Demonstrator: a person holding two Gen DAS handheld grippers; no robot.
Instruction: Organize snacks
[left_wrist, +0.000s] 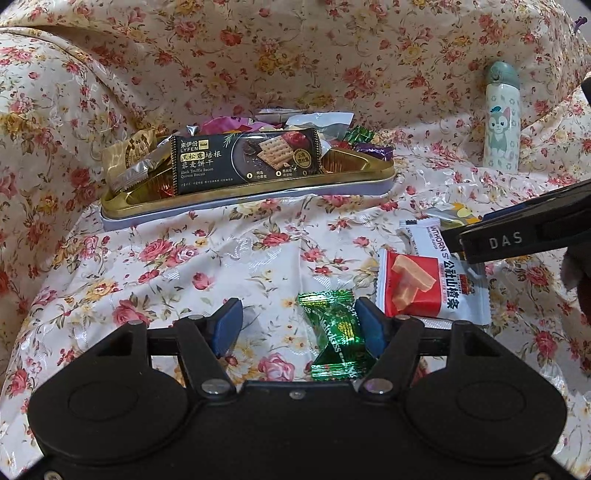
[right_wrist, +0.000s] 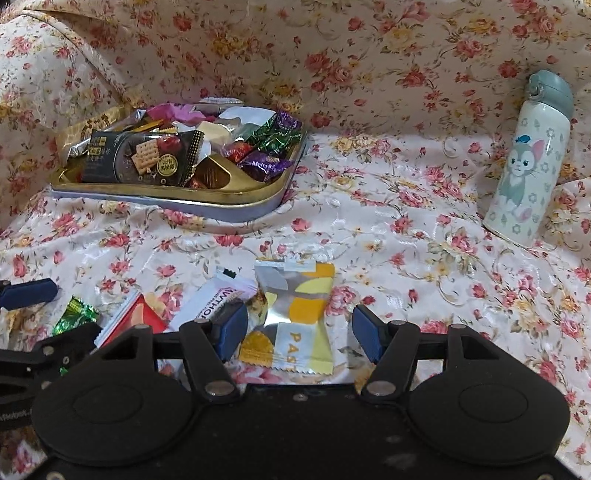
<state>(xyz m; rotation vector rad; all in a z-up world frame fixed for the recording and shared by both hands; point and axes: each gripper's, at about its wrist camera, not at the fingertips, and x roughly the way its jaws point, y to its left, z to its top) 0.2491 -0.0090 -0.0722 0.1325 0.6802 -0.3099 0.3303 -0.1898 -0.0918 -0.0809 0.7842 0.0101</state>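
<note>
Green Meltykiss candy (left_wrist: 334, 338) is the closest thing, lying on the flowery cloth (left_wrist: 207, 266) between the left gripper (left_wrist: 299, 328) fingers. Jaws are spread; the right-hand pad looks like it's right against the wrapper, the other one is well clear, so no pinch yet.

Using the gold tray (left_wrist: 236, 192) as the landmark: it sits at the back, stuffed with snacks, with a black biscuit pack (left_wrist: 243, 158) propped up along its front edge and purple and green candies (right_wrist: 273, 147) piled at its right end. The loose stuff is all in front of the tray and off to its right: a red and white hawthorn strip packet (left_wrist: 432, 288) just beside the green candy, then a silver and yellow pastry packet (right_wrist: 291, 317).

That pastry packet lies between the right gripper (right_wrist: 299, 332) fingers, jaws apart and not pressing on it, left pad close to its edge.

Way right of the tray, a white bottle with a cartoon cat (right_wrist: 524, 166) stands against the draped cloth.
</note>
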